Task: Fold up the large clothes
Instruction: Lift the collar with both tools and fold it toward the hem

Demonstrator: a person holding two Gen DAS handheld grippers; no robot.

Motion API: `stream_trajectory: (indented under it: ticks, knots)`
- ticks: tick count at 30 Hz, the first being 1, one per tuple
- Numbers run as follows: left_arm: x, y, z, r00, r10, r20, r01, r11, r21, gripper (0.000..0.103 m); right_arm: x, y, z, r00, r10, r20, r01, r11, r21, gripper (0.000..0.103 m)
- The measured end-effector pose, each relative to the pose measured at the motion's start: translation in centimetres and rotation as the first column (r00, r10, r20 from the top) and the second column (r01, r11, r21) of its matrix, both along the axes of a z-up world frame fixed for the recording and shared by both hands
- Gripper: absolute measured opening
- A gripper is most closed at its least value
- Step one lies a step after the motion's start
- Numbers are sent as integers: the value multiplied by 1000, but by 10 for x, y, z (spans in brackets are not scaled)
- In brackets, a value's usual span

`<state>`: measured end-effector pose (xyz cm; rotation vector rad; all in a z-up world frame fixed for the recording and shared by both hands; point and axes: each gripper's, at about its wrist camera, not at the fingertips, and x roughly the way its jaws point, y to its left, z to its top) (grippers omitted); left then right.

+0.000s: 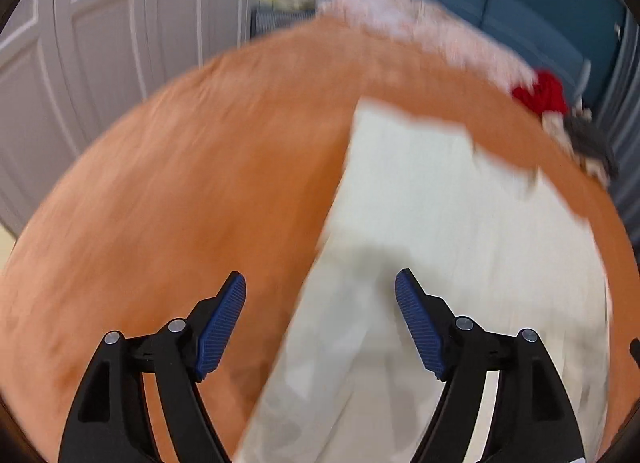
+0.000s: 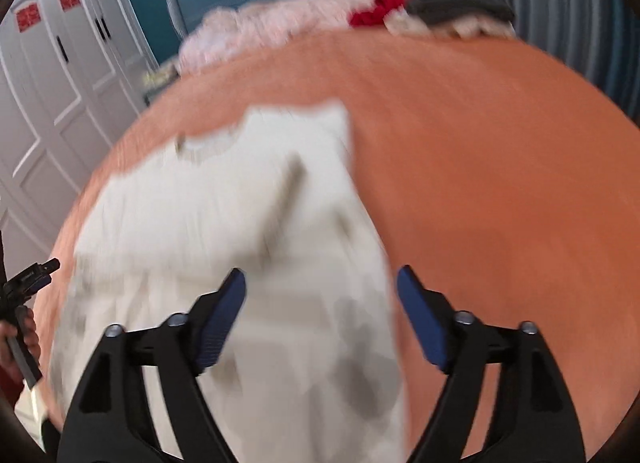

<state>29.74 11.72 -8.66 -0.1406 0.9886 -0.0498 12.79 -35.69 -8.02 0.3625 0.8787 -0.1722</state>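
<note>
Garment: large cream-white cloth garment [image 1: 440,223], lay spread lengthwise on the orange bedspread [image 1: 180,183], one long edge straight; blur hid whether a fold was made.
Left gripper [image 1: 320,319]: black frame, blue pads, jaws stood wide apart, nothing between them, above the garment's near end.
Right gripper [image 2: 320,319]: same build, jaws apart, empty, over the garment.
Progress: judged early or mid-way; garment released, not yet a compact bundle.
Remaining: pile of pink, red and grey clothes [image 2: 380,11] at the far edge, unfolded.
</note>
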Motion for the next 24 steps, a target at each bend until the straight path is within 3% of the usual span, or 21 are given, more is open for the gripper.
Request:
stream_trajectory:
  ticks: [3,5,7,10,13,15,16,17,18,19,22,24]
  knots:
    - [-56,25,-13,996,2,-93,-6,999,-51,74,-59,-3,-13,998,-9,-66,14,997,76,80]
    - [-77,33,-22,991,4,-133,-15,997,-80,75,-95,-3,-29,994,-27,-108,45,985,167,83]
    - [-95,37,-35,983,14,-183,-38,991,-129,75,-115,-2,-41,989,-51,-141,79,977,197,83]
    - [-106,34,-33,987,30,-160,-54,988,-147,75,-129,3,-53,988,-74,-138,107,962,251,83]
    - [-106,23,-33,985,11,-172,-35,990,-139,75,-131,13,-55,990,-85,-112,109,968,227,84]
    - [-107,15,-34,984,-6,-175,-16,992,-122,71,-128,17,-57,993,-73,-97,96,961,259,70]
    - [-109,14,-33,985,-11,-173,-9,993,-117,55,-125,20,-59,993,-56,-103,84,954,288,50]
    - [-110,13,-32,985,-26,-173,3,992,-127,42,-123,23,-59,993,-54,-107,84,951,296,36]
    - [-112,11,-30,983,-48,-178,22,989,-144,23,-121,25,-57,995,-43,-92,70,947,315,25]
    - [-115,9,-26,984,-53,-173,29,990,-138,16,-121,25,-55,996,-39,-84,65,941,332,12]
    - [-128,11,-5,990,-71,-125,55,991,-124,6,-130,24,-33,999,-41,-25,47,937,346,6]
    - [-138,15,12,992,-86,-90,75,989,-125,6,-140,26,-12,1000,-17,13,12,946,323,5]
